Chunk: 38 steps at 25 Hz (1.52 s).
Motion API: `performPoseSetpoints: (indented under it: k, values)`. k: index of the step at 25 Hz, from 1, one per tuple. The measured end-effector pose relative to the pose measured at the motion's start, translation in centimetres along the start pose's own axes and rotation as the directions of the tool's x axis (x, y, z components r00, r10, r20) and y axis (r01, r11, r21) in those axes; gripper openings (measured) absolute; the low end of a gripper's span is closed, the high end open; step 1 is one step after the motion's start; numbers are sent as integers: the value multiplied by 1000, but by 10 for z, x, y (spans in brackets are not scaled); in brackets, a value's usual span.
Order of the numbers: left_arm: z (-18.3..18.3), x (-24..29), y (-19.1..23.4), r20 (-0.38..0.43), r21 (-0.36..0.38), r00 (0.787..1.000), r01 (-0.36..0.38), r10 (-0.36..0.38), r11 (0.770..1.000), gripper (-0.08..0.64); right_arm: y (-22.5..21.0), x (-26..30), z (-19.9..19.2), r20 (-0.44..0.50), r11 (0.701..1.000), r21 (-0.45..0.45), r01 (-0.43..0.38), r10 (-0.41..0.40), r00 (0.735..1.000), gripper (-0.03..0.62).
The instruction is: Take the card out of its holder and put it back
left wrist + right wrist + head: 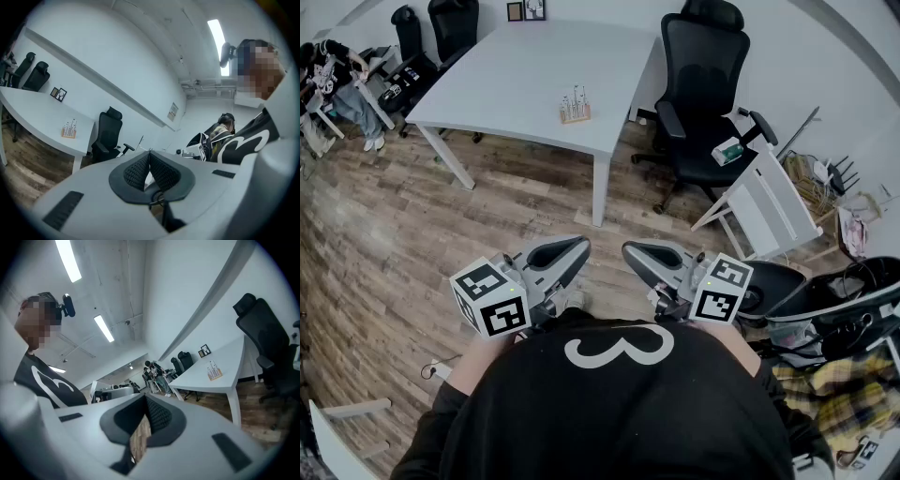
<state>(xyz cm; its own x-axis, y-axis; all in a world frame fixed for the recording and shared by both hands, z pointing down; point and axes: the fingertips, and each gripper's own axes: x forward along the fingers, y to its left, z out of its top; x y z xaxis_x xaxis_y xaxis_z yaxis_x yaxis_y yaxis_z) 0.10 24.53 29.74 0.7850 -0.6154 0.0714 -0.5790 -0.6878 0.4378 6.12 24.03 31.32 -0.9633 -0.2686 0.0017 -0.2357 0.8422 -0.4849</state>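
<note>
Claws sit drawn in against the person's black shirt (619,412) at the bottom of the frame. The left claw (579,247) and the right claw (630,251) are each pinched together at the tips with nothing between them, which looks like a carrying pose rather than a reach. The card holder (575,111) stands upright on the white bench (516,84) in the upper middle, well apart from both claws across the wood floor (487,225). The card presumably sits in it, too small to tell. The task seems not yet begun: an approach comes first.
</note>
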Motion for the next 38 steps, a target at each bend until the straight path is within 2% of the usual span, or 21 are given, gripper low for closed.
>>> performPoseSetpoints:
  k: [9, 12, 21, 31, 38]
  values:
    - [-2, 11, -12, -6, 32, 1000, -18, 18, 999, 14, 3, -16, 9, 28, 999, -36, -7, 8, 1000, 8]
    - [-4, 9, -7, -19, 27, 1000, -24, 25, 999, 14, 2, -11, 8, 15, 998, -62, -2, 3, 1000, 8]
    - [-7, 25, 15, -38, 15, 999, -38, 38, 999, 14, -26, -9, 11, 29, 999, -50, 12, -10, 1000, 9]
    - [22, 72, 95, -50, -34, 998, -38, 37, 999, 14, -107, 23, 39, 19, 999, -2, 41, -41, 999, 9]
    - [45, 110, 170, -99, -60, 995, -32, 26, 998, 14, -176, 57, 64, 19, 995, 53, 83, -84, 996, 9]
